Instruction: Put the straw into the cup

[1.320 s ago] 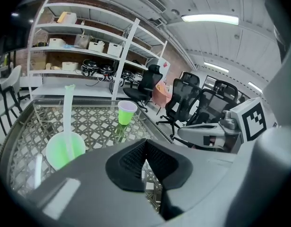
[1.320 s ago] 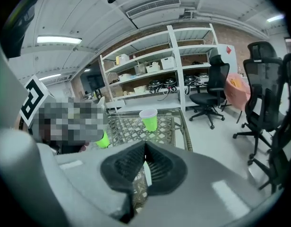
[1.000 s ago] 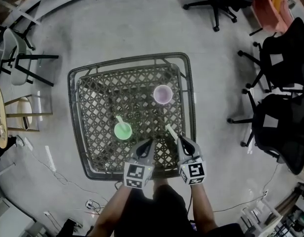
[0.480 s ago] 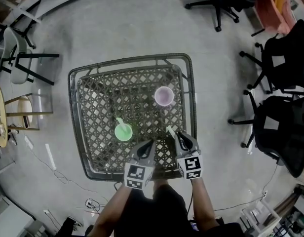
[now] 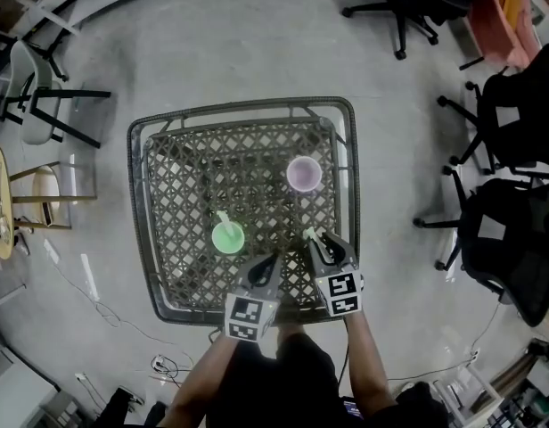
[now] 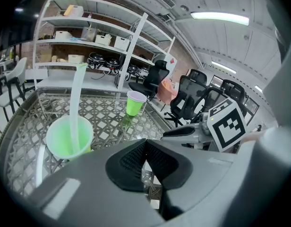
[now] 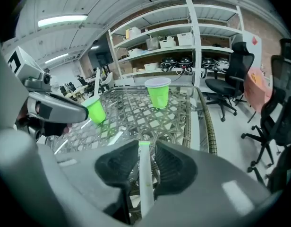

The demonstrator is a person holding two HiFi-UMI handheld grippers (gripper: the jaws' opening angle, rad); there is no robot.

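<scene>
Right gripper (image 5: 321, 243) has sunk toward the table and drawn in beside the left gripper (image 5: 266, 261); its marker cube sits nearer the table edge than a second ago. Its jaws are opening, with the pale translucent plastic straw (image 7: 144, 178) upright between the pads and a thin gap on either side. The straw tip (image 5: 308, 234) pokes out just ahead of the jaws, over the near right part of the table.

Left gripper unmoved, black ribbed pads pressed together with nothing in them (image 6: 144, 148).

Square dark wicker lattice table with a glass top (image 5: 136, 203). On it:
- bright green plastic cup (image 5: 227, 237), near the left gripper, already holding a second pale straw (image 6: 75, 108) that leans on its rim.
- green plastic cup with a lilac inside (image 5: 303, 173), further back and to the right, well apart from both grippers.

From the right gripper view the left gripper body (image 7: 51, 108) overlaps the bright green cup (image 7: 94, 110).

Around: grey concrete floor (image 5: 212, 43), black office chairs (image 5: 502, 141), white metal shelving (image 7: 183, 37).
</scene>
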